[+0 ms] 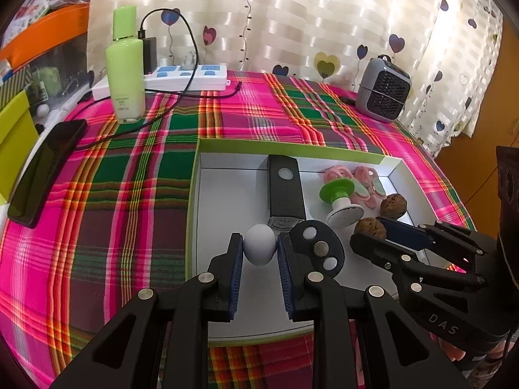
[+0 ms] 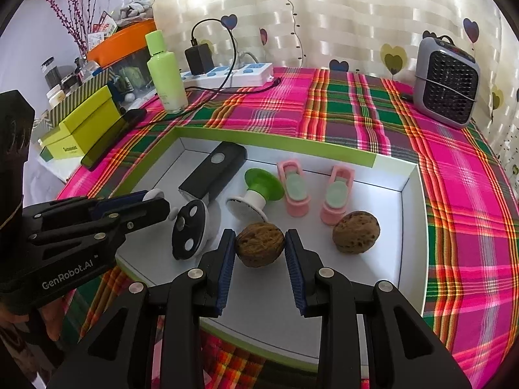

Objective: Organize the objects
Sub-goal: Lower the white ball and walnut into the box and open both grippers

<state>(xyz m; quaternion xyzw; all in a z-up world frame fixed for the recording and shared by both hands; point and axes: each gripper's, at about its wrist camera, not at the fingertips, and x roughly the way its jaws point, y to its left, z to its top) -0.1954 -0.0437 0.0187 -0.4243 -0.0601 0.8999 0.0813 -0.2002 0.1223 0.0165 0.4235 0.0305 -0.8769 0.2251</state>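
Observation:
A shallow white box with a green rim (image 1: 193,175) (image 2: 373,160) lies on the plaid cloth. My left gripper (image 1: 259,249) is shut on a small white ball (image 1: 259,248) over the box's near left part. My right gripper (image 2: 260,246) has its pads on both sides of a brown walnut (image 2: 260,248) inside the box, shut on it. A second walnut (image 2: 356,232) lies to its right. The box also holds a black rectangular device (image 2: 212,173), a round black-and-white device (image 2: 189,228), a green-and-white spool (image 2: 258,193) and two pink clips (image 2: 293,191).
A green bottle (image 1: 126,74), a white power strip (image 1: 188,77) with charger and cable, a black phone (image 1: 45,171) and a grey mini heater (image 1: 382,89) stand on the cloth around the box. Green boxes (image 2: 81,123) and clutter sit off the left edge.

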